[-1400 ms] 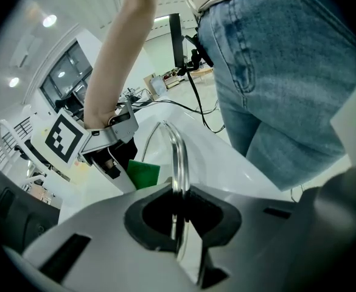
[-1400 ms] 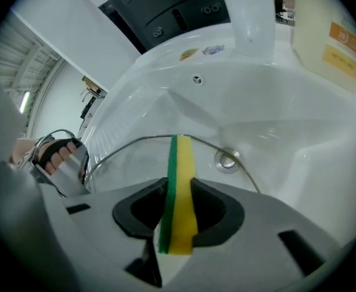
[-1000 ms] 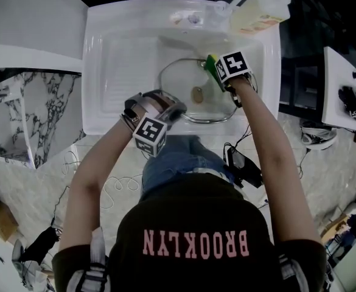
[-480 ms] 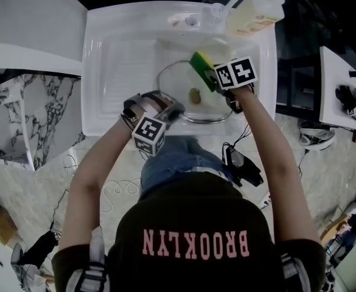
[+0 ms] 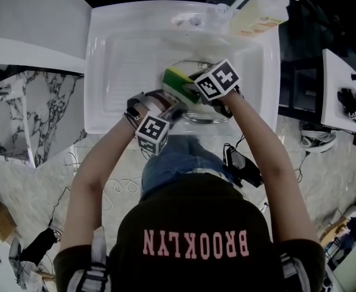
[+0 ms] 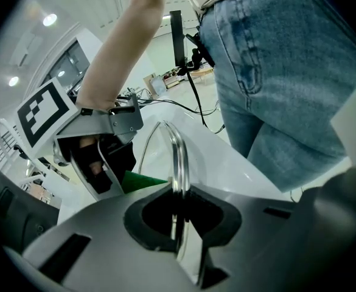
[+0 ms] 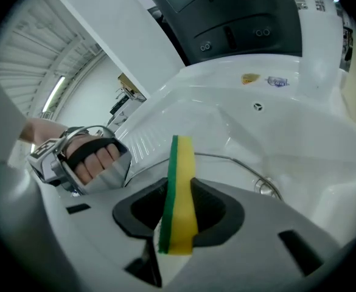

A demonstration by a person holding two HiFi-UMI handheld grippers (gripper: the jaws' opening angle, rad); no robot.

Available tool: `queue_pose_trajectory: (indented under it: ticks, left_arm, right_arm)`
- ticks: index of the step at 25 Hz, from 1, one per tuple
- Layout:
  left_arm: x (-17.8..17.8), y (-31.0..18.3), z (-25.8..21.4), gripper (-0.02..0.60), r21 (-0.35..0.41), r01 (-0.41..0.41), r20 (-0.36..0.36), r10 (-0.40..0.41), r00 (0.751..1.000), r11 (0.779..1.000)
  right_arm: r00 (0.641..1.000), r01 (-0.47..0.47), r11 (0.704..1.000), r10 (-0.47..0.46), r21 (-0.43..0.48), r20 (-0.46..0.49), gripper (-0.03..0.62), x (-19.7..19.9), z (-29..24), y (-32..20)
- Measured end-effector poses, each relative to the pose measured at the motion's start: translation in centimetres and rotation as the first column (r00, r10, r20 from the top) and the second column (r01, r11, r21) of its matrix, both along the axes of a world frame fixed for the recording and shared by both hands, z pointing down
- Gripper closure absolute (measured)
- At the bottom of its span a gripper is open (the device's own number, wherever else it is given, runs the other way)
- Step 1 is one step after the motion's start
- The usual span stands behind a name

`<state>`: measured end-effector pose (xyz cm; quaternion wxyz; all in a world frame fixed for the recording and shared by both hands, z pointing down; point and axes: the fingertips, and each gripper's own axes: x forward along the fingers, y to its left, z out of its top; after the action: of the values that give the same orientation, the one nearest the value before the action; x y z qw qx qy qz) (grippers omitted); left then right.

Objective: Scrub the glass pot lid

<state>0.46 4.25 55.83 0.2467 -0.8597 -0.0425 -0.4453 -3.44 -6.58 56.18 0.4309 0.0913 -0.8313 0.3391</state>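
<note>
The glass pot lid lies tilted in the white sink, mostly hidden under both grippers. My left gripper is shut on the lid's metal rim at its near-left edge; the rim runs straight between the jaws. My right gripper is shut on a yellow-and-green sponge, held edge-on over the left part of the lid. In the right gripper view the lid's rim and knob show past the sponge, with the left gripper close at the left.
A soap dispenser bottle stands at the sink's back right corner beside the faucet. A ribbed drainboard takes up the sink's left side. The person's jeans are close to the sink's front edge.
The right gripper has swept the sponge leftward across the lid, from its right side to beside the left gripper. The left gripper has kept its hold on the rim.
</note>
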Motion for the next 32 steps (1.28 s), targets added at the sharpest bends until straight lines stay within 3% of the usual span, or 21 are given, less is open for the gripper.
queue_pose_trajectory:
  ticks: [8, 15, 21, 32]
  left_arm:
    - [0.1, -0.1, -0.2, 0.557, 0.002, -0.004, -0.003, 0.004, 1.000, 1.000]
    - [0.0, 0.1, -0.2, 0.556, -0.010, -0.008, -0.007, 0.008, 1.000, 1.000]
    - [-0.2, 0.2, 0.2, 0.557, -0.014, -0.009, 0.000, 0.009, 1.000, 1.000]
    - [-0.3, -0.1, -0.1, 0.556, -0.021, 0.003, -0.013, -0.003, 1.000, 1.000]
  right_arm:
    - [0.991, -0.129, 0.990, 0.128, -0.047, -0.027, 0.491, -0.4, 1.9, -2.1]
    - [0.976, -0.195, 0.980, 0.189, -0.048, -0.108, 0.491, 0.8, 3.7, -3.8]
    - [0.923, -0.331, 0.944, 0.320, -0.018, -0.212, 0.491, 3.3, 6.0, -6.5]
    - [0.884, -0.307, 0.948, 0.318, 0.086, -0.342, 0.490, 6.7, 7.6, -8.3]
